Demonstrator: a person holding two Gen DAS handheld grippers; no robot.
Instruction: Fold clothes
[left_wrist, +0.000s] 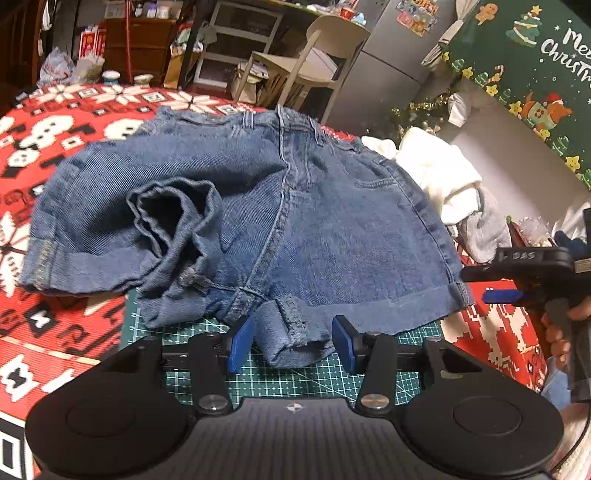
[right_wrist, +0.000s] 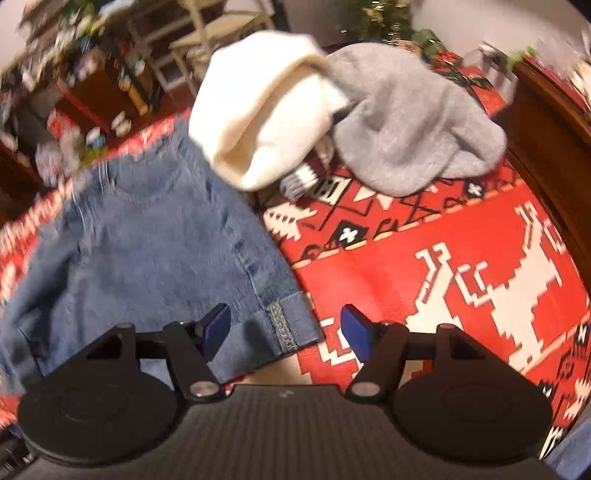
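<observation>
Blue denim shorts (left_wrist: 258, 206) lie spread on a red patterned tablecloth (left_wrist: 55, 332), with the waistband away from me and one leg bunched up at the left. My left gripper (left_wrist: 293, 343) is low at the near hem. Its blue pads stand on either side of a folded cuff (left_wrist: 291, 332) with small gaps, so it is open. In the blurred right wrist view my right gripper (right_wrist: 286, 330) hovers open over the shorts' rolled cuff corner (right_wrist: 284, 325). The right gripper (left_wrist: 480, 286) also shows at the shorts' right edge, held by a hand (left_wrist: 557, 332).
A green cutting mat (left_wrist: 295, 380) lies under the shorts' near edge. A white garment (right_wrist: 266, 107), a grey garment (right_wrist: 413, 122) and a striped sock (right_wrist: 306, 177) are heaped to the right of the shorts. A wooden edge (right_wrist: 554, 147) borders the far right. A chair (left_wrist: 314, 62) stands behind the table.
</observation>
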